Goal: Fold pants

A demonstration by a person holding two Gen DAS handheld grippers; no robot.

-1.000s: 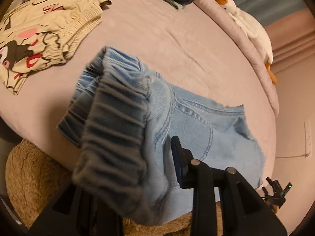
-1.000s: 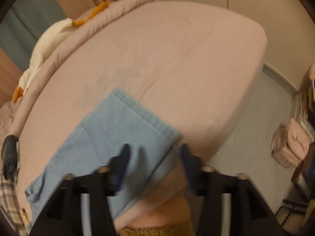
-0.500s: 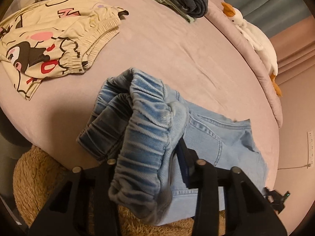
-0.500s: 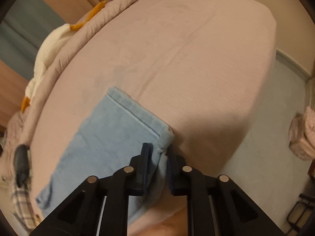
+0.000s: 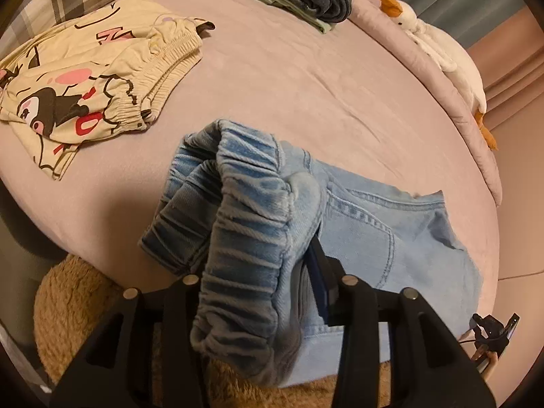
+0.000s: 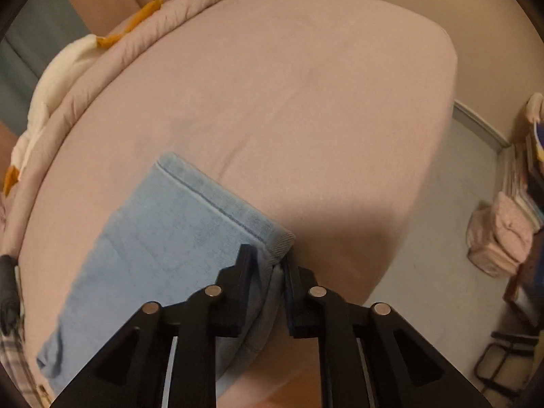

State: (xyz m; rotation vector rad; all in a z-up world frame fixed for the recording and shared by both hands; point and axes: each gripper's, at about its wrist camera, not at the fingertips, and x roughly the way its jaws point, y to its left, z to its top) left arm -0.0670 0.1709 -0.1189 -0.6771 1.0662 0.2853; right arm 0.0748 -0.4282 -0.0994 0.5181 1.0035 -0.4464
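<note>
While the left tongs (image 5: 258, 292) clamp the gathered waistband and the right tongs (image 6: 267, 265) pinch a hem corner at the bed's (image 6: 306, 85) near edge, the soft, heavyish denim pants (image 5: 391, 238) look best held by these thick seams.

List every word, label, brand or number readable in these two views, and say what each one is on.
"N": a lone red letter near the top of the cream cartoon-print pants; the word it belongs to is folded out of sight.
"O": a red letter low on the same pants; the letters beside it are creased and unreadable.
Light blue jeans: no readable label.
Books by the wall: too blurred to read.
</note>
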